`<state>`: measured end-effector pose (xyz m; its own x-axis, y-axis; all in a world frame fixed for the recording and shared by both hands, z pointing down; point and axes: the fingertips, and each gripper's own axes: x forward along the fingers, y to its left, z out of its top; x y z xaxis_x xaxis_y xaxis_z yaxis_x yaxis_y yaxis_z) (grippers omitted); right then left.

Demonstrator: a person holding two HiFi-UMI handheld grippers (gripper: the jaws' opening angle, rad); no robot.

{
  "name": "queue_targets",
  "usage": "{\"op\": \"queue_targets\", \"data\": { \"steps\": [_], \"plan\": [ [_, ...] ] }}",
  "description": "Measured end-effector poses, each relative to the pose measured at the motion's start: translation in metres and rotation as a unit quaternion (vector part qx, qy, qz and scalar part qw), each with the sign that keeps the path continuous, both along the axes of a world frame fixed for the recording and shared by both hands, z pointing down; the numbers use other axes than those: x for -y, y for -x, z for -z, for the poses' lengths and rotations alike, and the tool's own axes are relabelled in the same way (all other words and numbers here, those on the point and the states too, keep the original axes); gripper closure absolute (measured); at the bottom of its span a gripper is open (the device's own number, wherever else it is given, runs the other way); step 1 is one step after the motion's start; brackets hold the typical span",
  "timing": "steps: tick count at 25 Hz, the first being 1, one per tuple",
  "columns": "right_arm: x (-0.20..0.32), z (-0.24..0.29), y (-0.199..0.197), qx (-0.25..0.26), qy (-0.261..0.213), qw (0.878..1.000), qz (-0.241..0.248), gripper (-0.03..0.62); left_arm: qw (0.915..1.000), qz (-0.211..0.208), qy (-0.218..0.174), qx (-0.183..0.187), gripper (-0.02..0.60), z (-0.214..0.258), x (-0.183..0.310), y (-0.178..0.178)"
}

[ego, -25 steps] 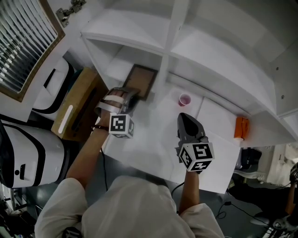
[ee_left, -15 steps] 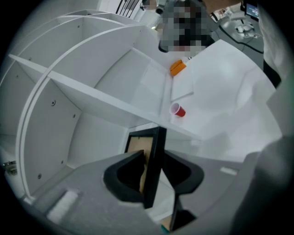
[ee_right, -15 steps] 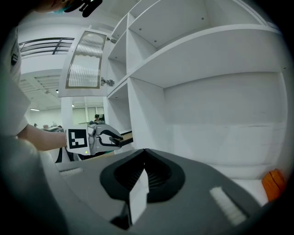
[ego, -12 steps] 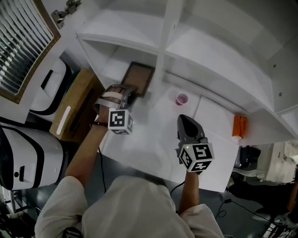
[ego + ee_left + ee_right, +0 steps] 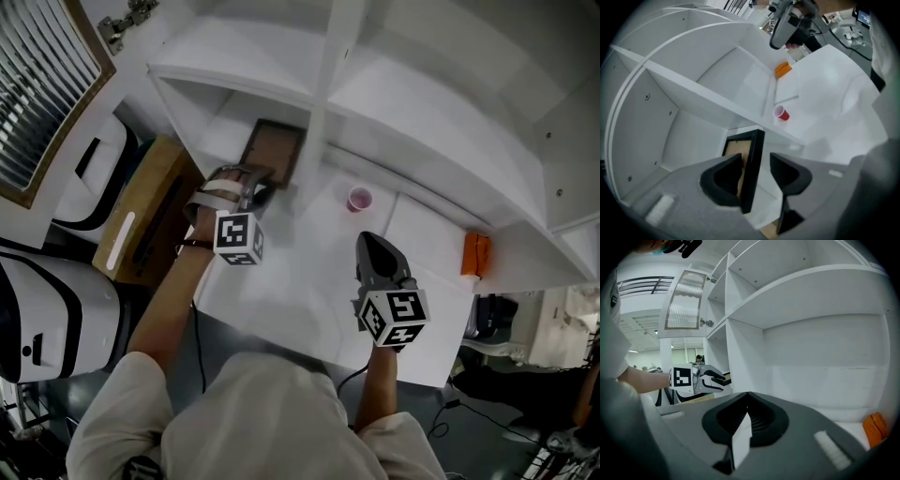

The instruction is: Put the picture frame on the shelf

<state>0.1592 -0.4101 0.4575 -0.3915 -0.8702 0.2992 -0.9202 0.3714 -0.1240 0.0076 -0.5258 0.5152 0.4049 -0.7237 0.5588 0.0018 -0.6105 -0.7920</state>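
The picture frame (image 5: pixel 273 150), dark-edged with a brown back, stands on edge in the shelf's lower left compartment (image 5: pixel 225 122). In the left gripper view the frame (image 5: pixel 753 159) sits between the jaws of my left gripper (image 5: pixel 755 157). Those jaws have just been opening: the right pad stands clear of the frame and the left pad lies close to its back. In the head view my left gripper (image 5: pixel 251 190) reaches into that compartment. Over the white table my right gripper (image 5: pixel 374 240) hangs shut with nothing in it, its jaw tips meeting (image 5: pixel 746 394).
A red cup (image 5: pixel 359 199) stands on the table near the shelf's upright divider (image 5: pixel 323 84). An orange object (image 5: pixel 474 255) lies at the right under the shelf. A brown cabinet (image 5: pixel 150 220) and a white appliance (image 5: pixel 47 319) stand left of the table.
The left gripper's jaws have spread apart around the frame, which stays standing in the compartment. Both hands have kept nearly still.
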Motion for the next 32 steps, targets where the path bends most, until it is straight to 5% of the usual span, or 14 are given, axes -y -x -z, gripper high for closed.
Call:
{"op": "queue_targets", "data": {
  "steps": [7, 32],
  "plan": [
    [0.0, -0.001, -0.007, -0.006, 0.003, 1.0, 0.0, 0.588, 0.9995, 0.005, 0.021, 0.022, 0.324, -0.007, 0.007, -0.002],
    [0.007, -0.006, -0.013, 0.004, 0.011, 1.0, 0.002, 0.588, 0.9984, 0.015, 0.033, 0.044, 0.281, -0.014, 0.039, -0.011]
  ]
}}
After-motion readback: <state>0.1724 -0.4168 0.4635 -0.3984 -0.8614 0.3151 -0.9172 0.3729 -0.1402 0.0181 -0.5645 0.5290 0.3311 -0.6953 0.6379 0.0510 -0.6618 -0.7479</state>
